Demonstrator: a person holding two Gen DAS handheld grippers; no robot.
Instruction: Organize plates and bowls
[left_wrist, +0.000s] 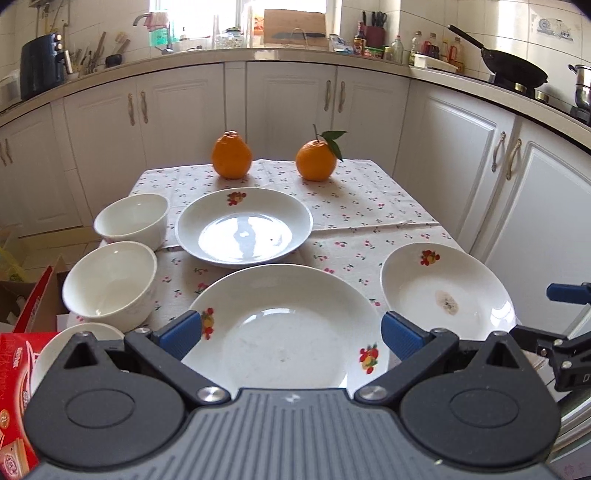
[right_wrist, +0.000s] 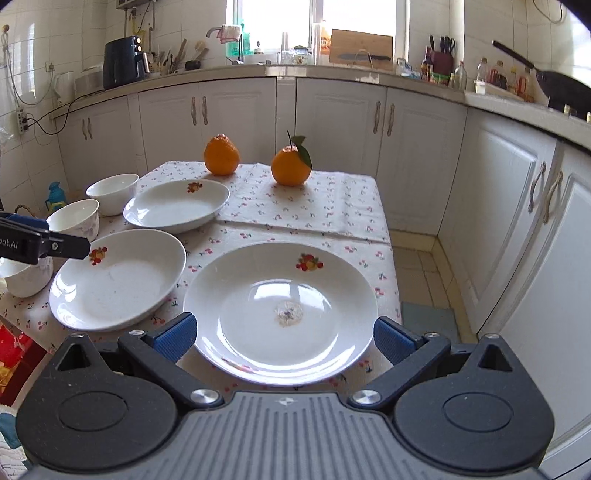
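Three white plates with fruit prints lie on the cherry-print tablecloth (left_wrist: 354, 199). My left gripper (left_wrist: 291, 332) is open, its blue fingers on either side of the near plate (left_wrist: 288, 354), not touching it that I can tell. My right gripper (right_wrist: 284, 338) is open around the near edge of the stained plate (right_wrist: 280, 280). The third plate (left_wrist: 243, 227) sits farther back. Two white bowls (left_wrist: 131, 219) (left_wrist: 110, 284) stand at the left. A third bowl (left_wrist: 55, 347) is partly hidden behind my left gripper.
Two oranges (left_wrist: 231, 155) (left_wrist: 317, 160) stand at the table's far edge. A red carton (left_wrist: 14, 387) and cardboard boxes sit off the table's left side. White kitchen cabinets (left_wrist: 458, 155) surround the table, and tiled floor (right_wrist: 417, 258) runs along its right side.
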